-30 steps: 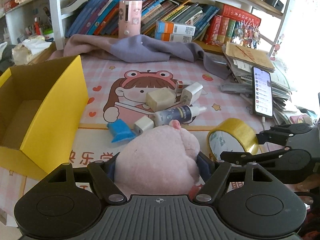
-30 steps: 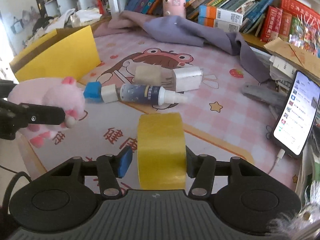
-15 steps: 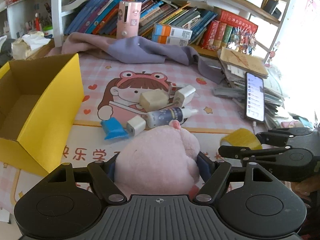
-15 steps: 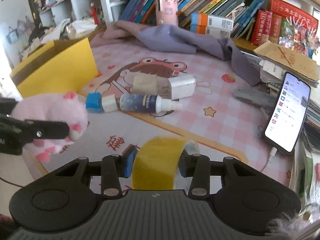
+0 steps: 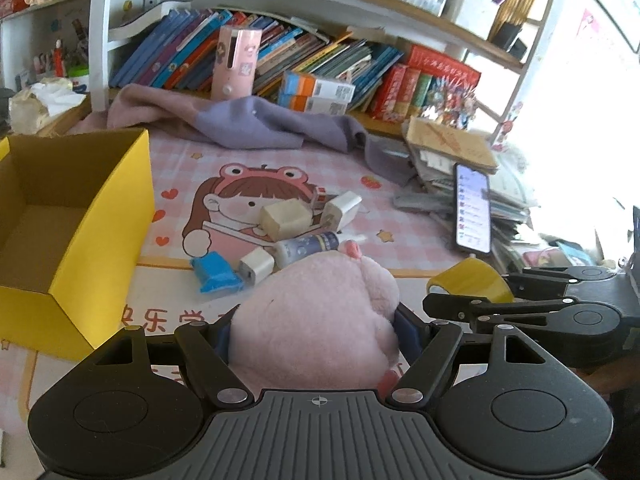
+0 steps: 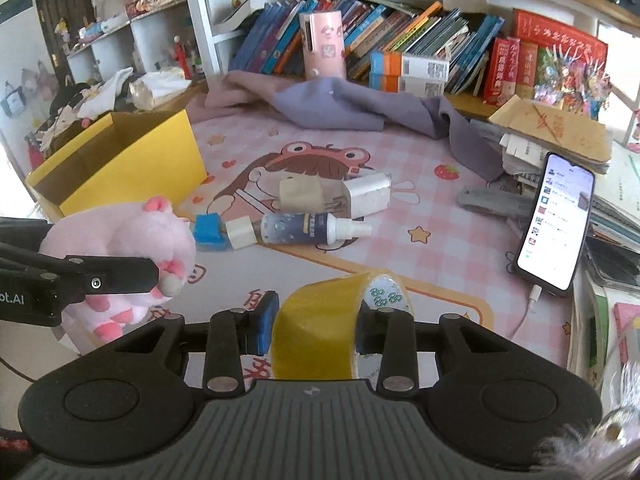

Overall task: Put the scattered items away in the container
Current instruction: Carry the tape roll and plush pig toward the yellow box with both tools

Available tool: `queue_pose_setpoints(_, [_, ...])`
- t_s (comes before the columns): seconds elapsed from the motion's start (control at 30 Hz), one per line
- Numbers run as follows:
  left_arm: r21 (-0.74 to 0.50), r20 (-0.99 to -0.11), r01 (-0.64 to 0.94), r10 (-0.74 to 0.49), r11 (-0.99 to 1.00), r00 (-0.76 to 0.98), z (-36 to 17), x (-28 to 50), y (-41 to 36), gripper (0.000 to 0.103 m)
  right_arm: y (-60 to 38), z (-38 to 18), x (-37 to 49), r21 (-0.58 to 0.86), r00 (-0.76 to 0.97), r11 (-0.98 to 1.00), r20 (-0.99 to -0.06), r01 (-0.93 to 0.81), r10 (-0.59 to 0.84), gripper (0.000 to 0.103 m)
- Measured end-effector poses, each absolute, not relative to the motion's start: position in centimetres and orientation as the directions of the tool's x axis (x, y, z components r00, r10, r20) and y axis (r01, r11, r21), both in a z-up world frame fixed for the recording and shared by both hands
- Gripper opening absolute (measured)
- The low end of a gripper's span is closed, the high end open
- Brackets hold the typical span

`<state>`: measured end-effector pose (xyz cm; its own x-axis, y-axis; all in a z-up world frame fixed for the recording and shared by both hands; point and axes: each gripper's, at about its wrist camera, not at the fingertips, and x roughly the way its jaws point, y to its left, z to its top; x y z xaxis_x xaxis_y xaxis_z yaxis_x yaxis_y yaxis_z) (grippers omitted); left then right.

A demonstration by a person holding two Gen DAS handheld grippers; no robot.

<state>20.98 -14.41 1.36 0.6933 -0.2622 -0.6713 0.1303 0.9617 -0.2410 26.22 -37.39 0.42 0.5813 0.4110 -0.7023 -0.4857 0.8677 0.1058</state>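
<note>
My left gripper point(image 5: 316, 320) is shut on a pink plush toy point(image 5: 312, 280) and holds it above the mat, in front of the open yellow box point(image 5: 100, 208). My right gripper point(image 6: 316, 314) is shut on a yellow tape roll point(image 6: 312, 336), lifted clear of the mat and tilted. On the mat lie a spray bottle point(image 6: 308, 230), a blue item point(image 6: 208, 232), a small white cube point(image 6: 242, 232), a beige block point(image 6: 300, 194) and a white charger point(image 6: 368, 196). The yellow box point(image 6: 152, 160) stands far left in the right wrist view.
A lit phone point(image 6: 556, 220) on a cable leans on a stack of papers point(image 5: 452, 152) at the right. A purple cloth point(image 5: 260, 124) lies along the back, below shelves of books and a pink cylinder point(image 5: 236, 62).
The right gripper closed on the tape roll and lifted it off the mat, tilting it. The left gripper rose a little with the plush toy still in it.
</note>
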Motion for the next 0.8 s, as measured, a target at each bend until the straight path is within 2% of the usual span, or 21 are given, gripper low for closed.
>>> queue_pose_setpoints(0.43, [-0.231, -0.57, 0.238, -0.329, 0.943, 0.753, 3.9, 15.7, -8.3, 0.076, -32.4, 3.8, 19.9, 0.112, 0.689, 0.896, -0.6, -0.43, 0.406, 0.034])
queue_pose_setpoints(0.8, [-0.284, -0.547, 0.185, -0.317, 0.941, 0.775, 4.0, 8.7, 0.5, 0.076, -24.3, 5.3, 12.8, 0.133, 0.668, 0.882, -0.604, -0.453, 0.434, 0.034])
